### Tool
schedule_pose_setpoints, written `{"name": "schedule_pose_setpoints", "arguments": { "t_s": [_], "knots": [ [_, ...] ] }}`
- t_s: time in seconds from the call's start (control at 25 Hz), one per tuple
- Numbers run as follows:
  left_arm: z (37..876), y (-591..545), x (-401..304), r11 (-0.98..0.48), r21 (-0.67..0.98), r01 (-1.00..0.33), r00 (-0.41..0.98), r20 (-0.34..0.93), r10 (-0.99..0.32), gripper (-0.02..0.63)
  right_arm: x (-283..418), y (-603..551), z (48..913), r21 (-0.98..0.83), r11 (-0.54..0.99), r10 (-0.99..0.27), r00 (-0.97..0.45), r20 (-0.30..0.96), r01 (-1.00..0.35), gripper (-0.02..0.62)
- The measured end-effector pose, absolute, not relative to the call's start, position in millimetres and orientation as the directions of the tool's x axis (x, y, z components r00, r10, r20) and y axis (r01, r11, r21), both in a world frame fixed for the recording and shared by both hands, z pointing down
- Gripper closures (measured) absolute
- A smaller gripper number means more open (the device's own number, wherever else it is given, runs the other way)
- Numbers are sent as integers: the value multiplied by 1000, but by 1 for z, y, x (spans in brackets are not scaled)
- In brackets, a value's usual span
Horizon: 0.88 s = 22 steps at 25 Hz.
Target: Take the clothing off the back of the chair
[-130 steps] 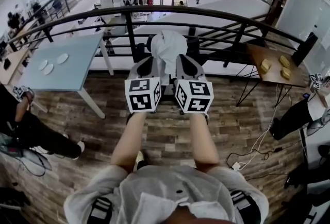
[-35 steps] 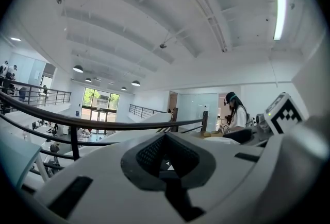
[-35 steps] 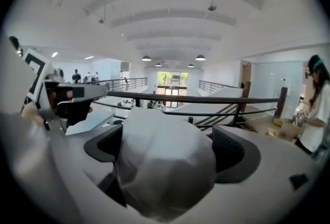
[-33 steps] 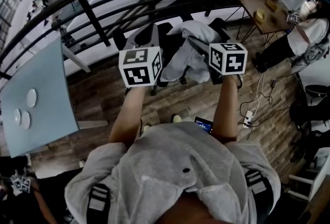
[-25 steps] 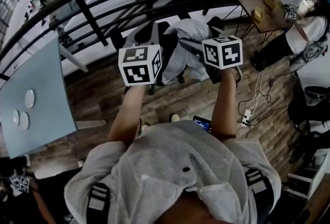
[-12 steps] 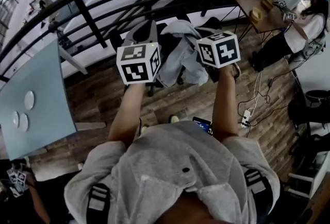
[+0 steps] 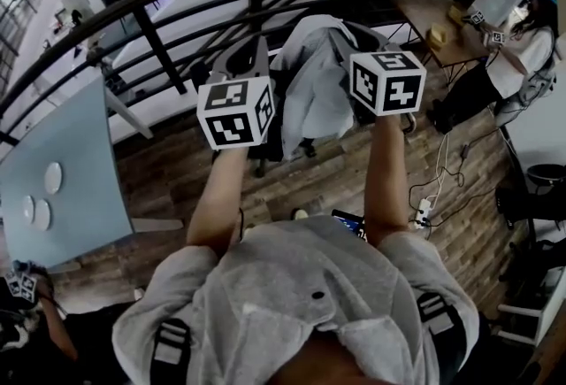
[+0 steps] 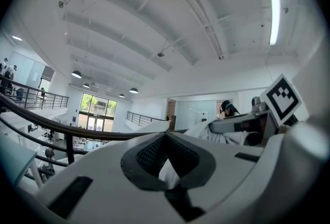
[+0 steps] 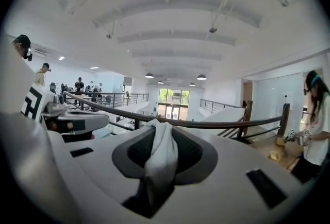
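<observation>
A light grey garment (image 7: 309,87) hangs stretched between my two grippers, lifted above the black chair (image 7: 270,140) by the railing. My left gripper (image 8: 167,166) is shut on a small white fold of the garment (image 8: 168,174). A thick twisted fold of the garment (image 9: 161,158) sits between the pads of my right gripper (image 9: 161,152), whose jaws are closing and press on it. In the head view the left gripper (image 7: 256,56) is at the garment's left edge and the right gripper (image 7: 345,47) at its right; the cloth hides the right fingertips.
A black metal railing (image 7: 177,7) runs just behind the chair. A blue-grey table (image 7: 62,153) with small white dishes stands at the left. At the right are a wooden table (image 7: 433,16), a person (image 7: 517,47) and floor cables (image 7: 433,188).
Both grippers have risen, the right one more. The right jaws have closed on the garment. The garment, draped low over the chair before, now hangs pulled up and taller.
</observation>
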<state>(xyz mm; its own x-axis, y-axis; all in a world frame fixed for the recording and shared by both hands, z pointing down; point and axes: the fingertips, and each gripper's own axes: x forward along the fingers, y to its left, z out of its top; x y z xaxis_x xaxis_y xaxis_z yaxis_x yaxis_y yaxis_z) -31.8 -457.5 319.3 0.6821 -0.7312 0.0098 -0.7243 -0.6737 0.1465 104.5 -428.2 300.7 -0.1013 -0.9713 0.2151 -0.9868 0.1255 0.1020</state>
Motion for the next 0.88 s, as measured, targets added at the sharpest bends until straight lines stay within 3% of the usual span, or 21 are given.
{"name": "schedule_pose_setpoints", "arguments": {
  "t_s": [0.36, 0.88],
  "knots": [
    [277, -458, -27, -690, 131, -712, 688, -65, -723, 594, 117, -416, 201, 121, -3, -999, -2, -36, -993, 512],
    [214, -418, 2, -785, 86, -613, 766, -176, -618, 594, 127, -354, 107, 170, -125, -977, 92, -194, -977, 525]
  ]
}}
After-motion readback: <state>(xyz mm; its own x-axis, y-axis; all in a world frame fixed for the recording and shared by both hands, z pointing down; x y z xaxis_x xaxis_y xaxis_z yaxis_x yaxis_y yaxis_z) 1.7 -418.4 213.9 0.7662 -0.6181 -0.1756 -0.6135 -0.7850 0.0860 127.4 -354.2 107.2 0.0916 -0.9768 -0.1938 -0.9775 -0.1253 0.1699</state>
